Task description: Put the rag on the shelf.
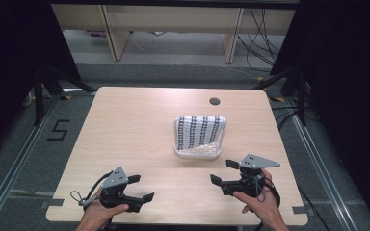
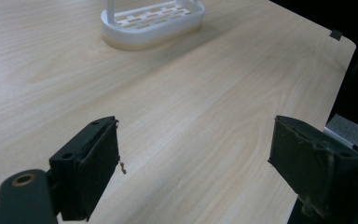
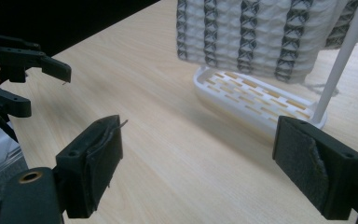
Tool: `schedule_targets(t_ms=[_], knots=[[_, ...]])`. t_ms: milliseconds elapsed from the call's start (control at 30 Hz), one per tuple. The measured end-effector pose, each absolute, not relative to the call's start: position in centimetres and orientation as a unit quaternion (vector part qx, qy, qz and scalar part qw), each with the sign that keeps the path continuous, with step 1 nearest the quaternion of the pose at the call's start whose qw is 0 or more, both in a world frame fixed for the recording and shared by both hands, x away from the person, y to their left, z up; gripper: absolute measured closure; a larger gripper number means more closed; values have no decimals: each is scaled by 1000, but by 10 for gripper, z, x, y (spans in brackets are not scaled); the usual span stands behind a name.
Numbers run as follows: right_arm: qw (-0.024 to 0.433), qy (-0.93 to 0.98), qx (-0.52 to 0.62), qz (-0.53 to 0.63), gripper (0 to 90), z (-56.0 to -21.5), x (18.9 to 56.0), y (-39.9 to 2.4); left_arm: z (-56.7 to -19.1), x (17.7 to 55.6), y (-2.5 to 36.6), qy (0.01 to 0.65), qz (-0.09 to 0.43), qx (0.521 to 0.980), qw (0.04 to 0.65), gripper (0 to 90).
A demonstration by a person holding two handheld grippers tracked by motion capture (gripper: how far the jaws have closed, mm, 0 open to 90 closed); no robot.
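Both jaws spread, nothing held: left hand-held gripper [image 1: 134, 187] and right hand-held gripper [image 1: 224, 172] wait near. Striped cloth [image 1: 200, 130] drapes the white rack [image 1: 197, 153] mid-bench [image 1: 125, 125]. Next, probably: reach far, grasp cloth.

Count on the table

One wooden table [image 1: 125, 130], one cable hole [image 1: 215, 101] in its top. One white slotted rack [image 1: 197, 152], one black-and-white patterned cloth [image 1: 200, 130] hung over it. Two handheld grippers: left gripper [image 1: 140, 188], right gripper [image 1: 224, 172]. Two hands.
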State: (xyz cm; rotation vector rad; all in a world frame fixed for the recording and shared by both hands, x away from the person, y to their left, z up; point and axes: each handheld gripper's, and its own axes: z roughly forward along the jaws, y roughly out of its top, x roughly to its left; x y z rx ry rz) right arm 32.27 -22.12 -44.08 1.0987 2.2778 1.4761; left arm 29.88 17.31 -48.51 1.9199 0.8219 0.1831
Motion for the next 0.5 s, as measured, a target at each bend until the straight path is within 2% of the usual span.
schedule_targets(t_ms=[300, 333, 500], knots=[[90, 790, 368, 482, 176, -456, 311, -216, -495, 284, 163, 313, 113, 825, 457, 149], [105, 797, 354, 478, 176, -458, 311, -217, -496, 283, 162, 310, 118, 826, 457, 149], [78, 798, 365, 472, 174, -469, 305, -214, -501, 276, 156, 321, 108, 821, 460, 149]])
